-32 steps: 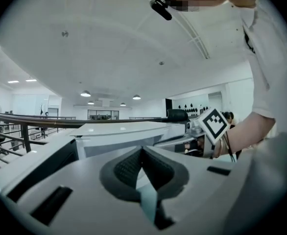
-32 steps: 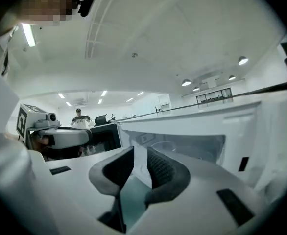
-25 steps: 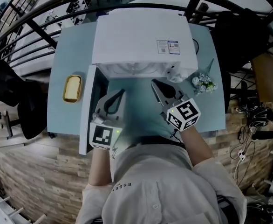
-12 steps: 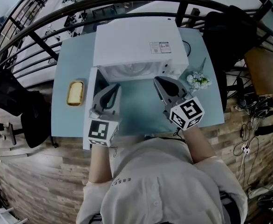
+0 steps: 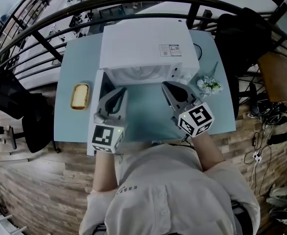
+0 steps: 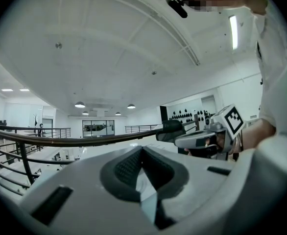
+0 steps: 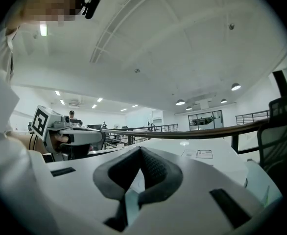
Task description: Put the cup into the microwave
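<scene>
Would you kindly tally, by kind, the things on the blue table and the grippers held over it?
microwave: 1
bread loaf: 1
bunch of flowers: 1
grippers, namely the left gripper and the right gripper: 2
Total: 5
No cup can be made out.

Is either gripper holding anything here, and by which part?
Nothing is held: the left gripper and the right gripper both have jaws closed together, empty.
</scene>
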`<state>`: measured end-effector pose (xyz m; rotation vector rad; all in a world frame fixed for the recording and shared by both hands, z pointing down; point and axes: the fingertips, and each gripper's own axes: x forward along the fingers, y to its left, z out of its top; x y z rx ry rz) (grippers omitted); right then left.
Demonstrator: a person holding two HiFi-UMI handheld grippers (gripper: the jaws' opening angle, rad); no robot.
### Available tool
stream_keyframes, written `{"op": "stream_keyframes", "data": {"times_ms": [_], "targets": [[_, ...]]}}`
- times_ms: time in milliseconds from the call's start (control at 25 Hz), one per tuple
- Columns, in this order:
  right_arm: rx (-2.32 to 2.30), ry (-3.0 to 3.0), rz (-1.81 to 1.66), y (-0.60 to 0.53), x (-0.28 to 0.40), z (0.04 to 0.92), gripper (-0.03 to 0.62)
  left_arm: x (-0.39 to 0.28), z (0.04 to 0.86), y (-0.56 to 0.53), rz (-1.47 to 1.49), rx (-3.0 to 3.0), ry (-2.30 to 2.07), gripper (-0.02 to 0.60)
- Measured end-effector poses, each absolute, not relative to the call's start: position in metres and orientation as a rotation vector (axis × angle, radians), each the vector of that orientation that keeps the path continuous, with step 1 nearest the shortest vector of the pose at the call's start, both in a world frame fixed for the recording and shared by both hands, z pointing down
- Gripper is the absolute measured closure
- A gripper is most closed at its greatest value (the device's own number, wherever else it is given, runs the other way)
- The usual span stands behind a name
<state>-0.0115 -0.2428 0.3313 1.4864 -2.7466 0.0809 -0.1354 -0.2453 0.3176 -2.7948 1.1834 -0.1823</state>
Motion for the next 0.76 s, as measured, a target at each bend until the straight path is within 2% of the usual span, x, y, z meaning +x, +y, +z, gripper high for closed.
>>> {"op": "stream_keyframes", "data": {"times_ms": [760], "targets": [[1.512, -2.743, 0.089, -0.2538, -0.0163, 0.3388, 0.577, -0.1398, 0.3238, -0.2508, -0.194, -2.818, 1.22, 0.58]]}}
